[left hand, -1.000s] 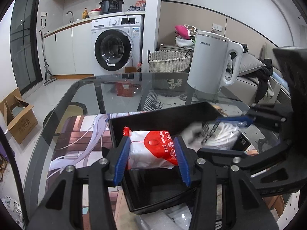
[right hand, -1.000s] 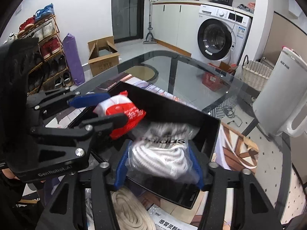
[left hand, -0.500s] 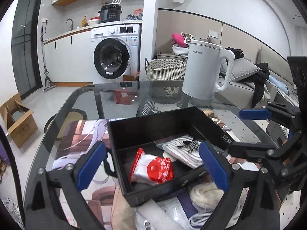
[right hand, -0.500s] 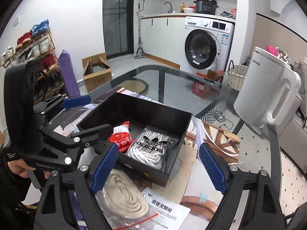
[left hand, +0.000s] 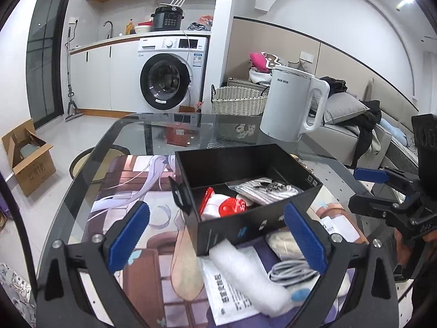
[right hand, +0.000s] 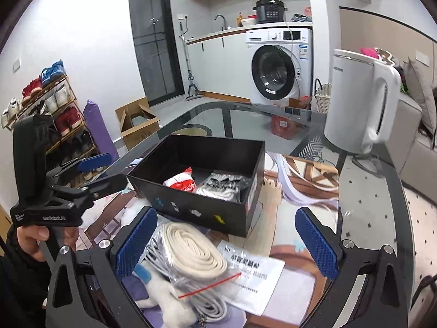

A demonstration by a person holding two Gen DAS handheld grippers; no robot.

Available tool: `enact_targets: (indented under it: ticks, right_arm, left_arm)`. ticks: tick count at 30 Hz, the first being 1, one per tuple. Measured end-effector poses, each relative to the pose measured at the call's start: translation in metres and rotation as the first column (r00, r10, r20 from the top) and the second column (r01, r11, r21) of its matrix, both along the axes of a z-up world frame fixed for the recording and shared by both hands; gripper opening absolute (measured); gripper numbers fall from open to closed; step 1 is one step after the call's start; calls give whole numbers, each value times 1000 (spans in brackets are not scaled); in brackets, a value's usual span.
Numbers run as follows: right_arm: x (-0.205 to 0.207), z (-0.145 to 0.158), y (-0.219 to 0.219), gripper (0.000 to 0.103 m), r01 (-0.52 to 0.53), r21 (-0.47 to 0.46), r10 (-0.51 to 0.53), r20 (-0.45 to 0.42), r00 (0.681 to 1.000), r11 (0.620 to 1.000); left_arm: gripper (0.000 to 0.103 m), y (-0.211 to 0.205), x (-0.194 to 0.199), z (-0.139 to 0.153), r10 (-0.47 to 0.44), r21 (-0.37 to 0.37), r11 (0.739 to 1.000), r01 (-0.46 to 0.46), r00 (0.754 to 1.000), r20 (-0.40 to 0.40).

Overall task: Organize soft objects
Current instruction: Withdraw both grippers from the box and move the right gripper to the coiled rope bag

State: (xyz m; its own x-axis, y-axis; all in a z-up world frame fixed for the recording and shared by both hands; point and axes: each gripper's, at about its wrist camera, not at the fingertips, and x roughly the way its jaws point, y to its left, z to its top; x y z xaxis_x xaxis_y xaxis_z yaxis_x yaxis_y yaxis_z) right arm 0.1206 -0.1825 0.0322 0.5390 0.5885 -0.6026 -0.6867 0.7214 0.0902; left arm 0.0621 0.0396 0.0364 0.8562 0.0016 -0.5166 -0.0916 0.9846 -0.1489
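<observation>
Between the blue pads of the left gripper (left hand: 217,239), whose jaws stand wide apart and hold nothing, lies the near corner of the black box (left hand: 262,222), with a white padded packet (left hand: 245,278) and a printed leaflet (left hand: 232,298) on the bench below it; the right gripper (right hand: 225,242) has its jaws opening, nothing pressed between the pads, and under that gap sits a clear bag of cream rope (right hand: 194,251) over a coil of grey cable (right hand: 213,306) and a second leaflet (right hand: 254,270). Just ahead of both pairs of jaws, inside the box, a red-and-white pouch (left hand: 222,207) lies beside a bagged grey-white bundle (left hand: 266,190), the two touching. Under the box spreads an illustrated mat (left hand: 131,188) on the glass bench (left hand: 153,125). Further out from the jaws a white kettle (left hand: 293,104) stands at the bench's far edge, and beyond it a washing machine (left hand: 170,73) and a wicker basket (left hand: 239,101)
</observation>
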Motion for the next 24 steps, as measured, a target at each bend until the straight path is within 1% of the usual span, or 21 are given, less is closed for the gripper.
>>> enact_targets:
  ticks: [5, 9, 11, 14, 18, 21, 24]
  right_arm:
    - [-9, -6, -7, 102, 2, 2, -2, -14, 1000, 1000]
    - [-12, -15, -10, 102, -7, 2, 7, -26, 1000, 1000]
    - [-12, -18, -10, 103, -11, -8, 10, -34, 999, 1000]
    - [-11, -20, -10, 103, -20, 2, 20, -50, 999, 1000]
    - [-12, -23, -6, 102, -35, 2, 35, -65, 997, 999]
    - [-12, -25, -3, 102, -46, -1, 46, -80, 996, 999]
    - [-11, -27, -1, 102, -47, -6, 47, -82, 996, 999]
  left_arm:
    - [101, -4, -4, -3, -14, 0, 1000, 14, 1000, -10]
    - [102, -5, -3, -9, -24, -5, 1000, 24, 999, -33]
    - [102, -4, -3, -11, -28, -19, 999, 27, 999, -38]
    - [102, -6, -2, -11, -53, -32, 998, 52, 997, -53]
    - [102, -17, -4, -10, -106, 17, 994, 107, 993, -60]
    - [102, -21, -4, -11, -158, 31, 986, 161, 984, -85]
    - [102, -24, -6, -11, -183, 65, 980, 189, 979, -92]
